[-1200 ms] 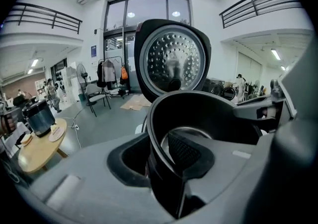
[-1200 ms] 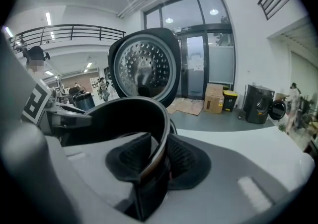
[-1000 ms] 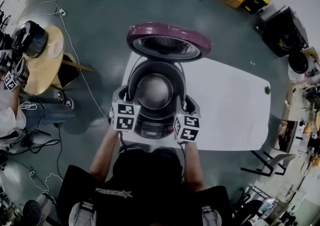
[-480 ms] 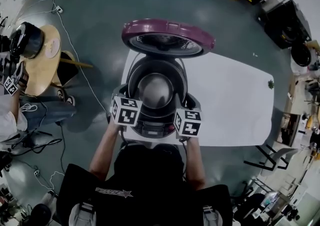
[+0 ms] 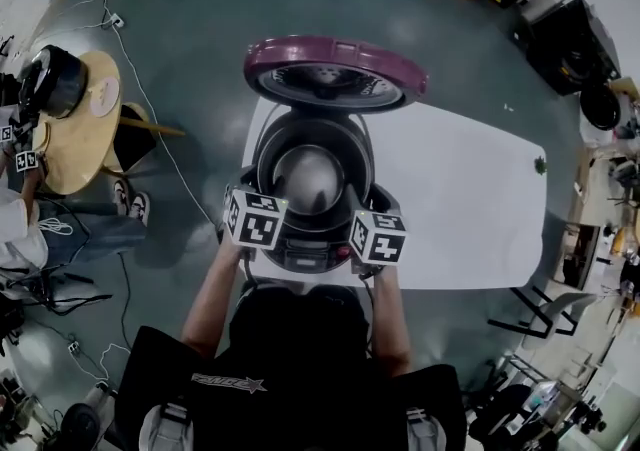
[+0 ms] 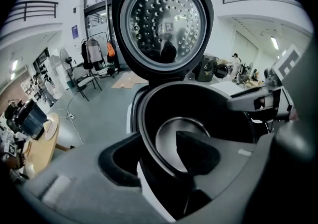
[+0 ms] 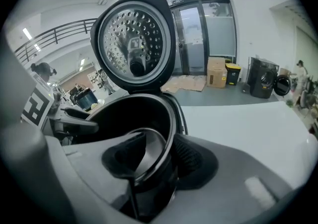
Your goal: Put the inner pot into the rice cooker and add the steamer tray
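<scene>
The inner pot [image 5: 308, 179] sits in the open rice cooker [image 5: 300, 257] on the counter [image 5: 460, 209]. Its rim runs between the jaws of the left gripper [image 6: 159, 161] and the right gripper [image 7: 158, 161]. Both pairs have just been opening and stand spread, clear of the rim.

The white table [image 5: 455, 214] in front of me stands on a grey floor [image 5: 200, 29]. My rice cooker [image 5: 300, 257] sits on its left end, close to my edge, with its lid up. One small dark speck [image 5: 540, 165] lies near the right edge, perhaps a scrap; too small to tell
</scene>
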